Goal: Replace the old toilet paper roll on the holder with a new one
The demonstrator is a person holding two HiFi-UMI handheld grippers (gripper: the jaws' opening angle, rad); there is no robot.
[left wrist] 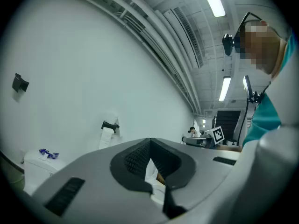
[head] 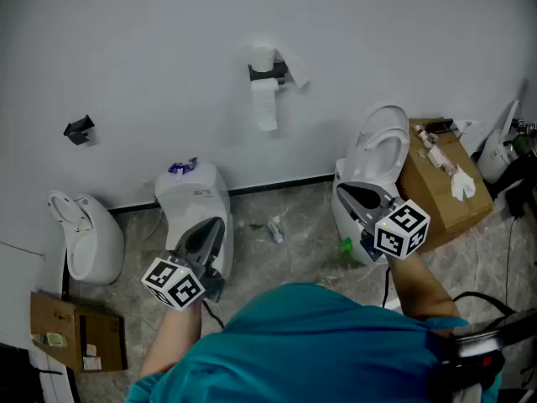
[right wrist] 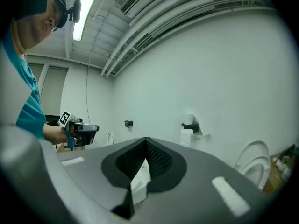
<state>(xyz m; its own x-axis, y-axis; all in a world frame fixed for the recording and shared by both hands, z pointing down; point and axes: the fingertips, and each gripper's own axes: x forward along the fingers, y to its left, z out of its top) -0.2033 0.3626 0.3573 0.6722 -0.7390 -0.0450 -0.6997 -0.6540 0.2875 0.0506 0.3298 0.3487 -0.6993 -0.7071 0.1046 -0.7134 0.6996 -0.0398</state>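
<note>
The left gripper (left wrist: 150, 144) has its two jaws pressed together at the tips, and nothing is between them. In the head view, the left gripper (head: 205, 240) is held low in front of the person, above a white toilet (head: 195, 198) that stands against the wall. A small blue thing (head: 182, 168) lies on the tank of this toilet.

The right gripper (right wrist: 145, 144) is closed in the same way, tip against tip, and it is also empty. In the head view, the right gripper (head: 362, 200) is in front of a second toilet (head: 379, 145), whose lid stands up. Both grippers point toward the wall, well apart from each other.

The toilet paper roll (head: 265, 60) sits on a black holder (head: 278, 72) high on the white wall, between the two grippers and far from both. A strip of paper (head: 266, 106) hangs down from the roll. Each gripper view shows the roll on the wall ahead (left wrist: 109, 130) (right wrist: 188, 130).

A cardboard box (head: 442, 181) with small items on top stands just beside the second toilet, on its right. At the far left there is another white fixture (head: 86, 235), and near it a flat carton (head: 80, 336) lies on the floor. A small black bracket (head: 79, 129) is fixed on the wall to the left of the roll. Some scraps (head: 275, 227) lie on the floor between the toilets.
</note>
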